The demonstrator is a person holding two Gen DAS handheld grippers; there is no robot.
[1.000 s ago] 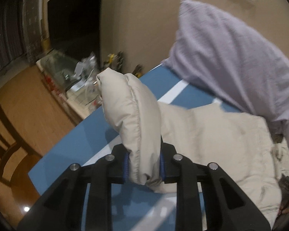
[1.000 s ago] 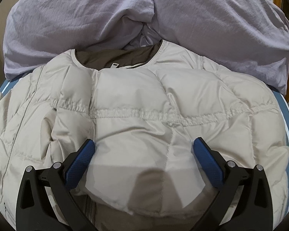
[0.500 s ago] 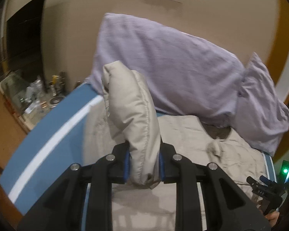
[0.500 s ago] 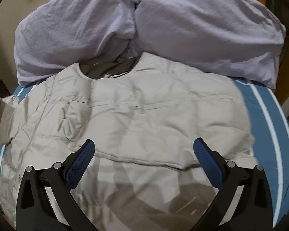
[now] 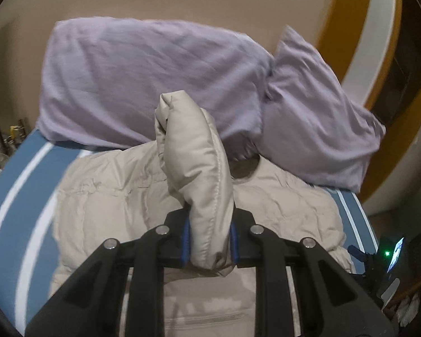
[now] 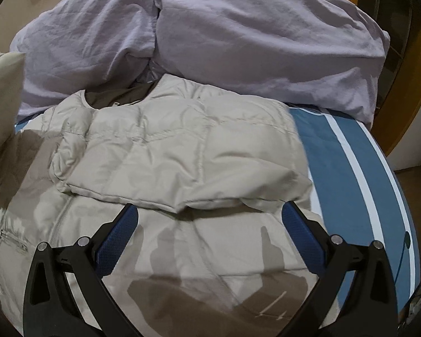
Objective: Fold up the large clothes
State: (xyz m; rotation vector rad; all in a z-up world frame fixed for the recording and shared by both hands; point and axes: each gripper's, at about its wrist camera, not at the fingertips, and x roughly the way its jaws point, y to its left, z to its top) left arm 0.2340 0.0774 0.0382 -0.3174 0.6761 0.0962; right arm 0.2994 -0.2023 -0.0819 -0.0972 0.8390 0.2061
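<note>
A cream quilted puffer jacket (image 6: 182, 151) lies spread on the blue bed, its collar toward the pillows. One sleeve lies folded across its chest. My left gripper (image 5: 209, 241) is shut on the other sleeve (image 5: 196, 163), which stands up in front of the camera above the jacket body (image 5: 112, 196). That raised sleeve (image 6: 0, 90) also shows at the left edge of the right wrist view. My right gripper (image 6: 210, 227) hangs open just above the jacket's lower half, nothing between its blue pads (image 6: 118, 238).
Two lilac pillows (image 6: 238, 33) lean on the beige wall behind the jacket. The blue sheet with white stripes (image 6: 350, 174) shows to the right and left (image 5: 22, 185) of the jacket. The bed's edge and a wooden floor (image 6: 418, 177) lie at far right.
My left gripper has swung the held sleeve from the bed's left edge to over the jacket body. The right gripper has drawn back from the folded sleeve, still open.
</note>
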